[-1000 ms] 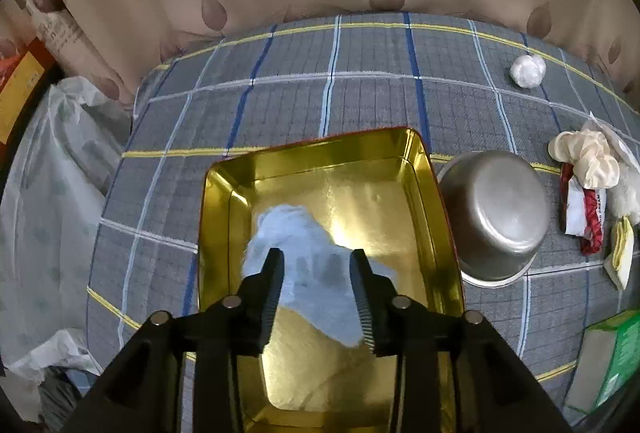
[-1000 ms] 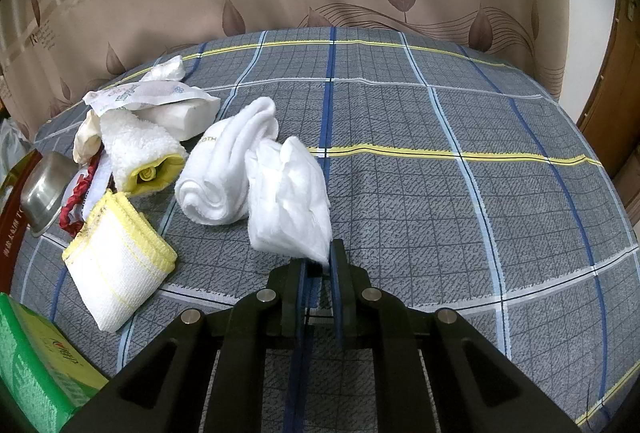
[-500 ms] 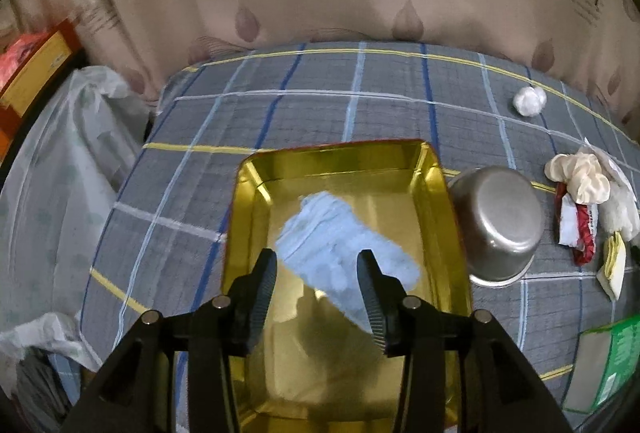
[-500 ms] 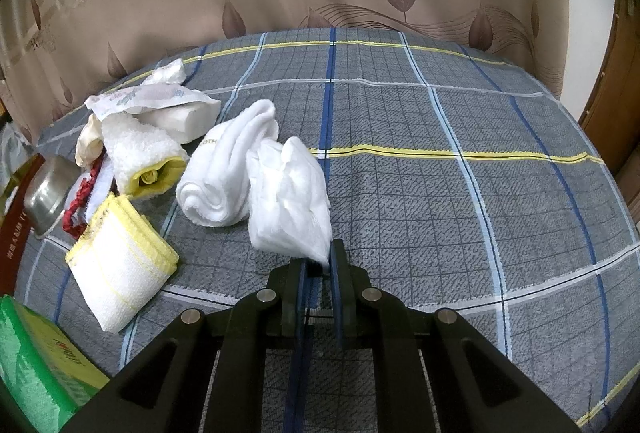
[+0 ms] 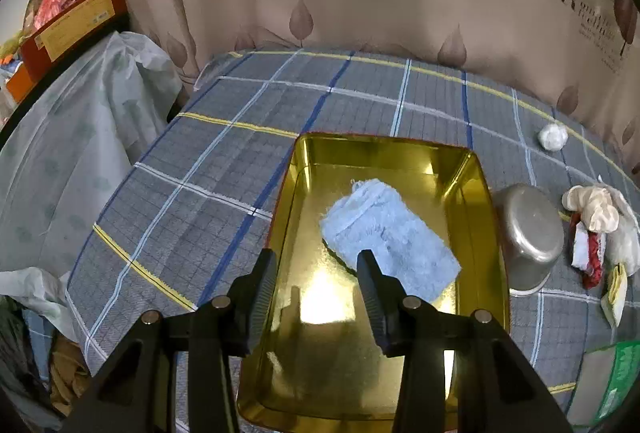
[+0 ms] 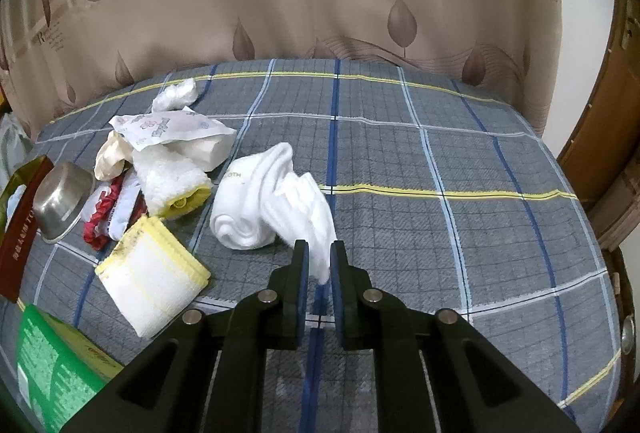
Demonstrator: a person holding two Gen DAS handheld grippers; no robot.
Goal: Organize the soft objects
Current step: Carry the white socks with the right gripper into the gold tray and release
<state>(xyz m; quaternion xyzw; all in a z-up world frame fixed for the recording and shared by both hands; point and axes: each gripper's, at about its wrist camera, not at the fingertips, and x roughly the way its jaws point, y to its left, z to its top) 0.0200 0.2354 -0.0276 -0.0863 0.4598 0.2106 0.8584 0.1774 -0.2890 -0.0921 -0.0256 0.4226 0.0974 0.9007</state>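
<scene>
A light blue towel lies in the gold tin tray on the plaid cloth. My left gripper is open and empty, raised above the tray's near left side. My right gripper is shut on the near end of a white sock, lifted a little off the cloth, beside a second rolled white sock. A white cloth with yellow trim and a rolled white towel lie to the left.
A steel bowl stands upside down right of the tray, also in the right wrist view. A green box, red-and-white packets, a tissue pack and a white ball lie around. A curtain hangs behind.
My left gripper has pulled back and up from the blue towel, leaving it in the tray. My right gripper has lifted slightly with the white sock held in it.
</scene>
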